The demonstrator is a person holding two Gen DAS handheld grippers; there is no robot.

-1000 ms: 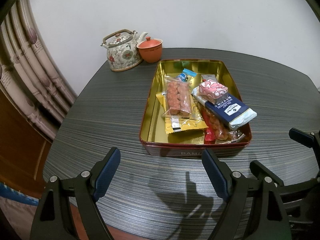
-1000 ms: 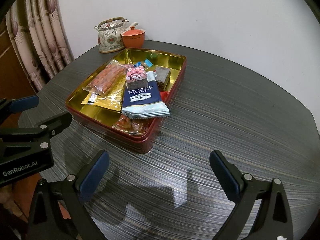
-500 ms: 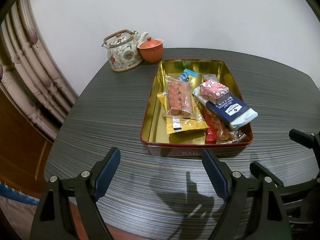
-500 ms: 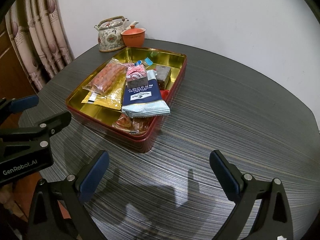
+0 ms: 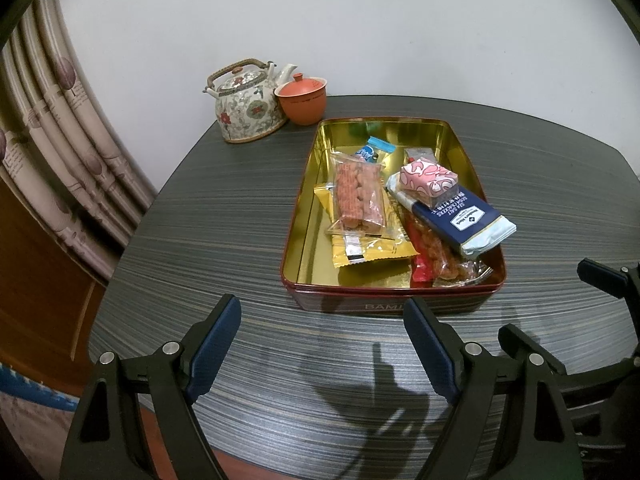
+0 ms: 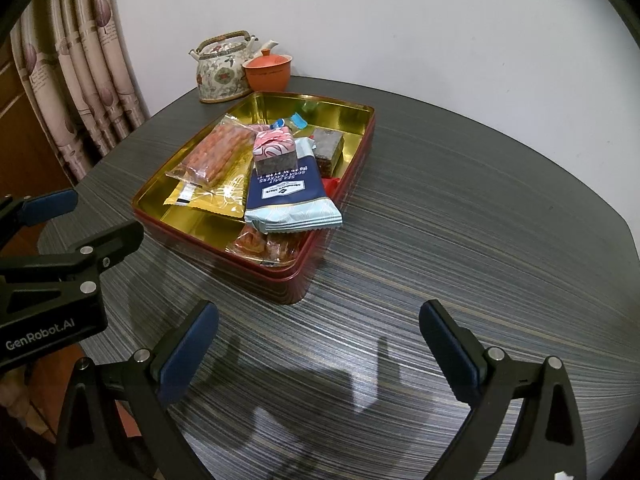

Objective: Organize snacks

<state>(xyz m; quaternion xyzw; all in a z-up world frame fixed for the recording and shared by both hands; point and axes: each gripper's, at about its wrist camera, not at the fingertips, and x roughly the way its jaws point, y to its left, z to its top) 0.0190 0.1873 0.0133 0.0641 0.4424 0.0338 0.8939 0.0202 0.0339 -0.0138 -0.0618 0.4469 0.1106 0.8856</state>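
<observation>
White wall and a patterned curtain (image 5: 60,128) frame a dark striped table (image 5: 224,216), where a red tin with a gold inside (image 5: 308,204) sits toward the far middle, with a flowered teapot (image 5: 248,108) and an orange lidded cup (image 5: 302,98) just behind its far left corner. All the snacks in view lie inside the tin: a clear pack of orange crackers (image 5: 358,196) rests on a yellow packet (image 5: 368,246) on the left side, a navy pack of soda crackers (image 5: 460,216) slants across the right side with its near end poking over the rim, a small pink-wrapped cake (image 5: 430,178) sits on top of it, a red-edged bag of glazed nuts (image 5: 436,256) lies beneath at the near right corner, and a small blue candy (image 5: 372,152) and a dark brown bar (image 6: 327,148) lie toward the far end. The left hand-held gripper (image 5: 322,350) hovers over the table just near of the tin, jaws spread wide with nothing between them; the right hand-held gripper (image 6: 318,346) hangs over bare table to the near right, equally wide apart and empty. Judging by this, the gathering looks largely done, since no snack lies loose on the table. What seems left is tidying: the pile is heaped and overlapping, and the navy pack would need nudging fully inside.
</observation>
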